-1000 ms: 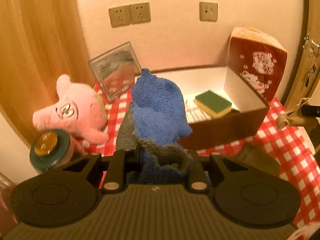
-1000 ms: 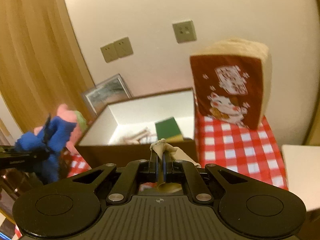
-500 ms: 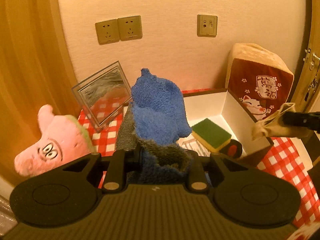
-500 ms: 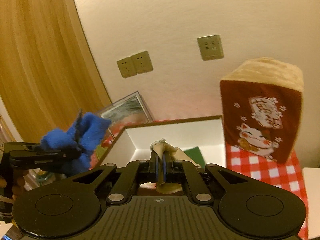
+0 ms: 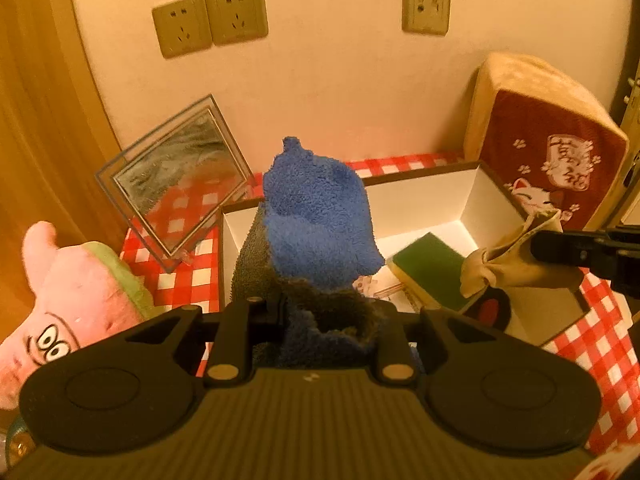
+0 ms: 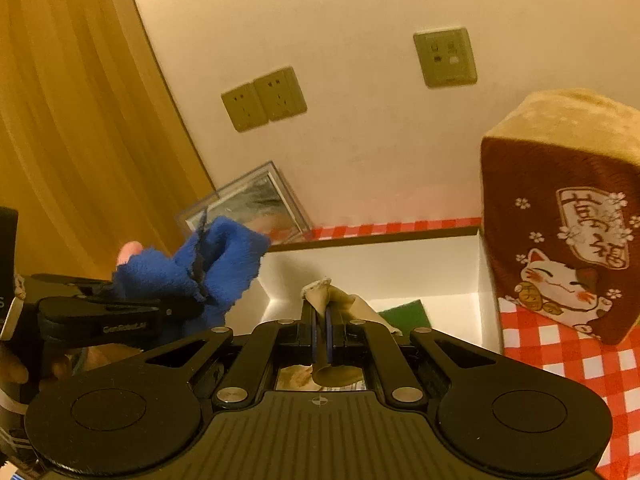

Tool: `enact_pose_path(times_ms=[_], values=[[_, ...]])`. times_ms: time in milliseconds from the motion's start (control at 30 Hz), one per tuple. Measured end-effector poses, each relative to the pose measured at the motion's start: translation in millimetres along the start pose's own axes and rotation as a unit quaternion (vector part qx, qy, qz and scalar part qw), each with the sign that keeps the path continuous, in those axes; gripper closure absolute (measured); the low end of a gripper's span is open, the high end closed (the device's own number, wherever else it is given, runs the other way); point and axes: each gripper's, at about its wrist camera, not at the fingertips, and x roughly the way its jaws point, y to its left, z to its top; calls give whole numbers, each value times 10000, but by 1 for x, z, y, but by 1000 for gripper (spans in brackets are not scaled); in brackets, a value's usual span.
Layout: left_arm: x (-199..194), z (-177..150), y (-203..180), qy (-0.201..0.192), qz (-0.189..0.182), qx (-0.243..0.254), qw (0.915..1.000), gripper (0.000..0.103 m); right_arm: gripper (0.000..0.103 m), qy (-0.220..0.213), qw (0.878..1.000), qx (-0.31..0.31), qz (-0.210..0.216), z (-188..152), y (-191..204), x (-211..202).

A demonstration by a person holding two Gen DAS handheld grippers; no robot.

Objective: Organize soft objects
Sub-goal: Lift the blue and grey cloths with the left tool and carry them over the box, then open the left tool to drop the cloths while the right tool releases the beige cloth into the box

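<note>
Both loads have risen and swung toward the open box [image 5: 472, 196] since a moment ago. My left hand-held gripper [image 5: 328, 316] is clamped on the blue fleece cloth [image 5: 316, 224], high over the box's near wall — clear for dropping in. My right hand-held gripper [image 6: 321, 320] pinches the beige cloth [image 6: 340, 304] tight, above the green sponge [image 5: 428, 268] already inside.

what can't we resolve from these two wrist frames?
- Left gripper fingertips: left view, buried in the blue towel.
- Box floor, near-left part: left view, behind the towel; right view, behind the gripper body.
- Pink plush: cut by the left view's edge.
- Beige cloth lower part: right view, hidden between the shut fingers.
</note>
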Motion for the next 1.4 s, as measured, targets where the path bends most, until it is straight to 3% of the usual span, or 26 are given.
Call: enact_pose_path(times_ms=[233, 533, 1067, 1233, 1267, 1333, 1367, 1400], values=[[41, 4, 3, 306, 3, 132, 9994, 79, 99, 215, 9997, 98, -116, 2, -10, 32], [62, 7, 7, 425, -68, 191, 9989, 56, 99, 364, 9990, 163, -192, 4, -20, 54], [50, 4, 9, 468, -161, 98, 9987, 55, 99, 451, 9988, 144, -134, 5, -18, 57], [45, 2, 8, 482, -157, 104, 9987, 55, 99, 439, 9990, 16, 111, 6, -12, 56], [44, 2, 8, 479, -158, 99, 9987, 55, 94, 460, 9988, -54, 139, 7, -9, 56], [42, 1, 8, 466, -164, 76, 9988, 55, 65, 432, 9988, -195, 86, 7, -4, 54], [39, 0, 8, 459, -169, 62, 9988, 55, 40, 372, 9991, -199, 79, 7, -3, 52], [37, -1, 8, 447, -174, 49, 9988, 55, 34, 266, 9995, -164, 83, 7, -3, 49]])
